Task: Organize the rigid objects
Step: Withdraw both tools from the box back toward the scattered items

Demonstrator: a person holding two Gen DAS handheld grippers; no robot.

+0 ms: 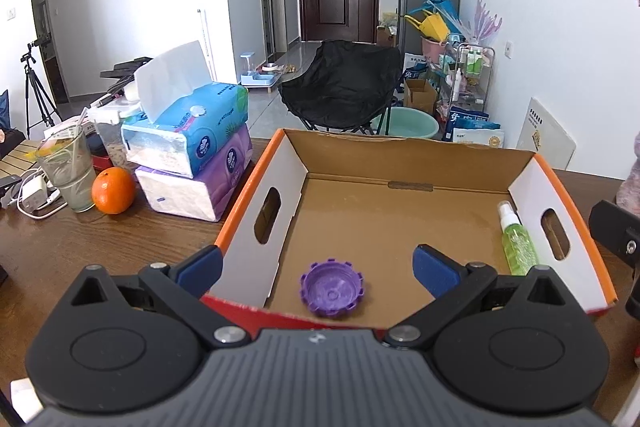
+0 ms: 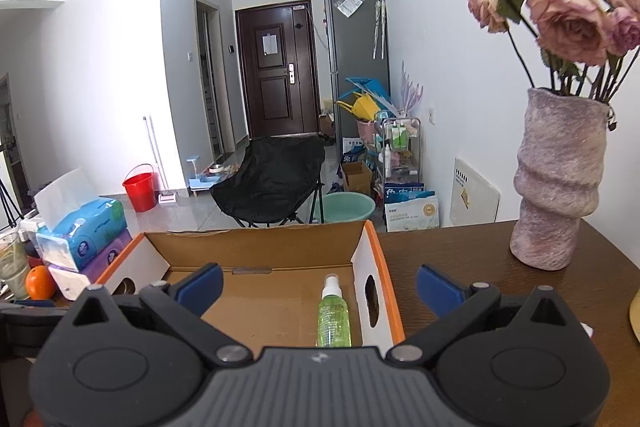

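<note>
An open cardboard box (image 1: 400, 163) with orange rims stands on the brown table. Inside it a purple toothed cap (image 1: 331, 287) lies near the front wall, and a green spray bottle (image 1: 516, 241) with a white nozzle lies along the right wall. My left gripper (image 1: 316, 263) hovers above the box's near edge, open, with nothing between its blue pads. In the right wrist view the same box (image 2: 382, 259) and spray bottle (image 2: 333, 317) show below my right gripper (image 2: 318, 287), which is open wide and empty.
Left of the box are two stacked tissue packs (image 1: 192, 151), an orange (image 1: 113, 190) and a glass (image 1: 68, 171) with cables beside it. A pink vase (image 2: 558, 179) of dried roses stands on the table right of the box. Part of the other gripper (image 1: 616, 239) shows at the right edge.
</note>
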